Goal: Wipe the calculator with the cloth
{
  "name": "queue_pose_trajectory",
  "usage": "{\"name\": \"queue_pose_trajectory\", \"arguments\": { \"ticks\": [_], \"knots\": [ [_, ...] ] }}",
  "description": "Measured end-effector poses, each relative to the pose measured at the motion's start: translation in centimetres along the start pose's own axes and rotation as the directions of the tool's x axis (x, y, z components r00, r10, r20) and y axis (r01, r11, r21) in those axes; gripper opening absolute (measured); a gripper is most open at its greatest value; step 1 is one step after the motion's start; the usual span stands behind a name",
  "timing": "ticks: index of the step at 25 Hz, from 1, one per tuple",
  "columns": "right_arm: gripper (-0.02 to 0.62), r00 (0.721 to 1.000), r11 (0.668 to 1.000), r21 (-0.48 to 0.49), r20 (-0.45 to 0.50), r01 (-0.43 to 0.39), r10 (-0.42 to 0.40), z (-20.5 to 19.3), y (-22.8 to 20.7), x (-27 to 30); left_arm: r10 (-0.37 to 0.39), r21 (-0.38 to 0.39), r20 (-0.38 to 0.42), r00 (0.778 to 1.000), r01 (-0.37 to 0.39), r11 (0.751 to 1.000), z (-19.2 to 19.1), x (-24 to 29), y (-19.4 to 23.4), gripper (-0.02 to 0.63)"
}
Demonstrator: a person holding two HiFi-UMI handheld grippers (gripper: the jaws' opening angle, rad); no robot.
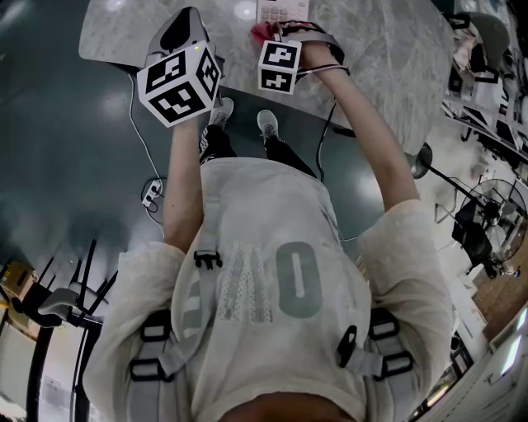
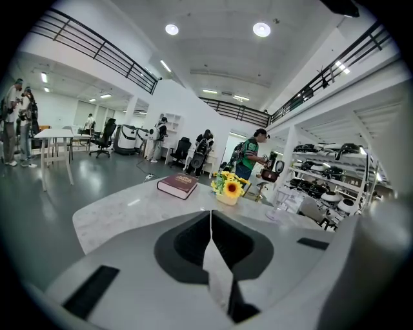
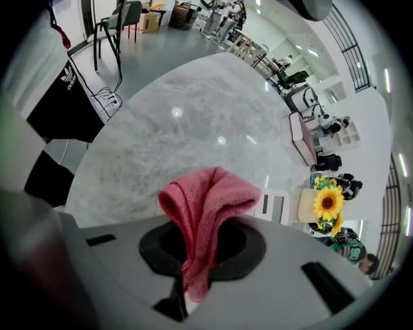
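A folded pinkish-red towelling cloth [image 3: 206, 200] is being gripped by the right claw [image 3: 192, 261]. The jaws are being pressed onto its lower end, and its bunched fold is sticking out ahead of them. The left claw [image 2: 211, 248] is being held closed on nothing and is being pointed across the grey marbled surface [image 3: 181, 122] towards a dark red book [image 2: 177, 185].

Just beyond the cloth, the flat white calculator [image 3: 274, 207] is lying on the surface beside a pot of yellow sunflowers [image 3: 328, 203], and a gap is showing between cloth and calculator. In the head view the calculator [image 1: 280, 10] is being cut off by the top edge, just past the right claw.

Judged from this, the cloth is already in hand, but no wiping is being done yet. Bringing the cloth onto the calculator and every pass over its face are being left to do.
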State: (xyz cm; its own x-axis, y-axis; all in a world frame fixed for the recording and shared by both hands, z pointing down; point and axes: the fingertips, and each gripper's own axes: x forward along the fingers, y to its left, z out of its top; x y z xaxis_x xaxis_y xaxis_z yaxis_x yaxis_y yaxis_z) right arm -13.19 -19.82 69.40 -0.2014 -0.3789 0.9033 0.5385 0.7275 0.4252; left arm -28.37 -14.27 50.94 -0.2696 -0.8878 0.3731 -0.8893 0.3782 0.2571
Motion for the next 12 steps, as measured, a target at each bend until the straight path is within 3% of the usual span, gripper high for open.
{"name": "queue_pose_trajectory", "arguments": {
  "ticks": [6,12],
  "knots": [
    [0.054,0.992,0.992,-0.006,-0.020,-0.129,0.128,0.0,-0.1,-0.1,0.009,0.015,-0.020,1.000,-0.008,1.000,-1.1,-0.6,0.2,0.025],
    [0.054,0.988,0.988,-0.004,0.000,-0.153,0.153,0.1,-0.1,-0.5,0.015,0.028,-0.018,1.000,-0.015,0.999,-0.7,-1.3,0.6,0.025]
  ]
}}
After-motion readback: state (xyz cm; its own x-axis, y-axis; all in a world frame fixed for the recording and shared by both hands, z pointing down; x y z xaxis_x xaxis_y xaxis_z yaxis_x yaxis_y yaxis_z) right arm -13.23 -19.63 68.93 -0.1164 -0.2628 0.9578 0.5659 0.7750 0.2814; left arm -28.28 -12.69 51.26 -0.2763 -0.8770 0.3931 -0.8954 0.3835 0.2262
